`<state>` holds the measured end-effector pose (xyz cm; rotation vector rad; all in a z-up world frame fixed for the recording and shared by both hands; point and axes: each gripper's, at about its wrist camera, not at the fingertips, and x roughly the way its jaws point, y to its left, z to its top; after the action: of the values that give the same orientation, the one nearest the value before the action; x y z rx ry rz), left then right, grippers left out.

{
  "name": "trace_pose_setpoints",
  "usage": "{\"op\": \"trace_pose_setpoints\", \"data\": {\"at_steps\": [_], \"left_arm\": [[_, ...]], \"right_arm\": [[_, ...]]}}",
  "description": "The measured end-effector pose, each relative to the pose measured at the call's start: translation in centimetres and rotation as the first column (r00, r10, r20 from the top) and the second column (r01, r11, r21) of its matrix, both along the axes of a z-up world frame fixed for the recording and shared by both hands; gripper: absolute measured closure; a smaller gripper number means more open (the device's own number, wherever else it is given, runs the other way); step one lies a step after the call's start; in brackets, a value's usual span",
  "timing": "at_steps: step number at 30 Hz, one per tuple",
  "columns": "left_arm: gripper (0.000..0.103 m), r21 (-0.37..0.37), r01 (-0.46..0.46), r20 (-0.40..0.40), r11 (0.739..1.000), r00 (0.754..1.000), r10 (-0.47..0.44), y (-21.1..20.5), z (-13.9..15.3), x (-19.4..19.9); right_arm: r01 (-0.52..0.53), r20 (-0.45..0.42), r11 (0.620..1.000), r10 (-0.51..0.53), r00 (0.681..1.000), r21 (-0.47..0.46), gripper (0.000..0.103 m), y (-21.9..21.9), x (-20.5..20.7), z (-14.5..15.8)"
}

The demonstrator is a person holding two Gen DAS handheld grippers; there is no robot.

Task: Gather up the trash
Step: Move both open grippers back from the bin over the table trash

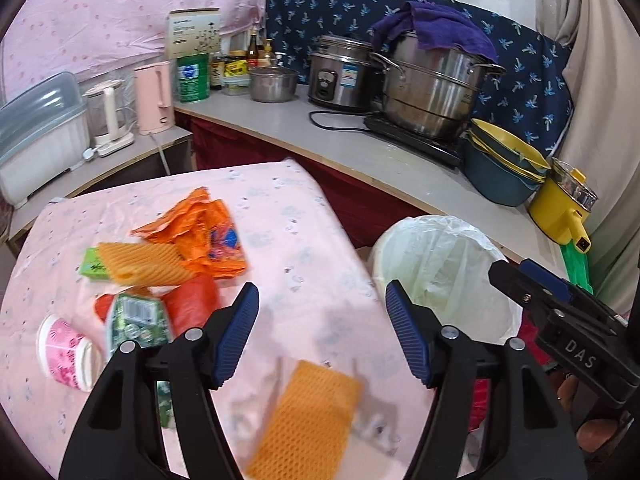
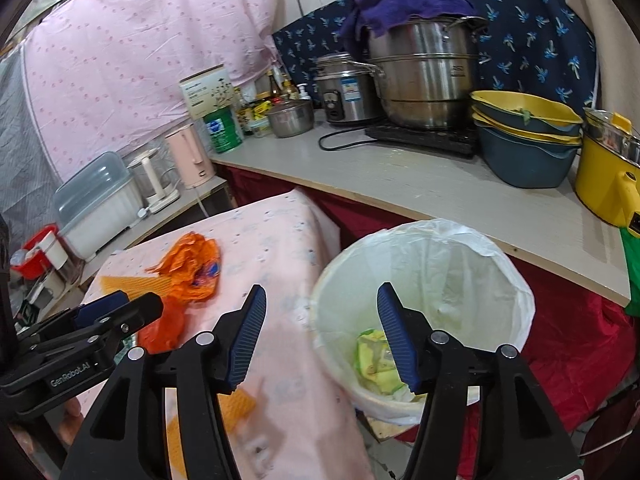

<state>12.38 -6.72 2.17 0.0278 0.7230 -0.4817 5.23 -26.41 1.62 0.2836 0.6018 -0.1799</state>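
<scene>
Trash lies on the pink-clothed table: a crumpled orange wrapper, an orange foam net, a green packet, a red wrapper, a green barcoded pack and a pink paper cup on its side. Another orange foam net lies blurred on the cloth under my left gripper, which is open and holds nothing. My right gripper is open and holds nothing, over the near rim of the white-lined bin. A yellow-green wrapper lies in the bin.
Behind the table and bin runs a grey counter with a steel pot under a purple towel, a rice cooker, stacked bowls and a yellow pot. Kettles stand on a lower shelf at left.
</scene>
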Motion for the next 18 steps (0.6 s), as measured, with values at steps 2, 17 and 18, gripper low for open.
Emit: {"op": "trace_pose_setpoints", "data": {"at_steps": [2, 17, 18], "left_arm": [[0.041, 0.002, -0.022, 0.0, 1.0, 1.0, 0.022, 1.3, 0.0, -0.2], [0.04, 0.032, -0.15, -0.017, 0.988, 0.988, 0.151, 9.2, -1.8, -1.7], [0.04, 0.034, -0.157, -0.018, 0.987, 0.987, 0.157, 9.6, -2.0, -1.7]], "right_arm": [[-0.02, 0.002, 1.0, 0.02, 1.0, 0.001, 0.046, 1.2, -0.2, 0.2], [-0.134, -0.025, 0.991, 0.134, 0.991, 0.02, 0.041, 8.3, -1.0, -0.4], [-0.139, -0.029, 0.99, 0.14, 0.99, 0.023, 0.041, 8.6, -1.1, -0.5]]}}
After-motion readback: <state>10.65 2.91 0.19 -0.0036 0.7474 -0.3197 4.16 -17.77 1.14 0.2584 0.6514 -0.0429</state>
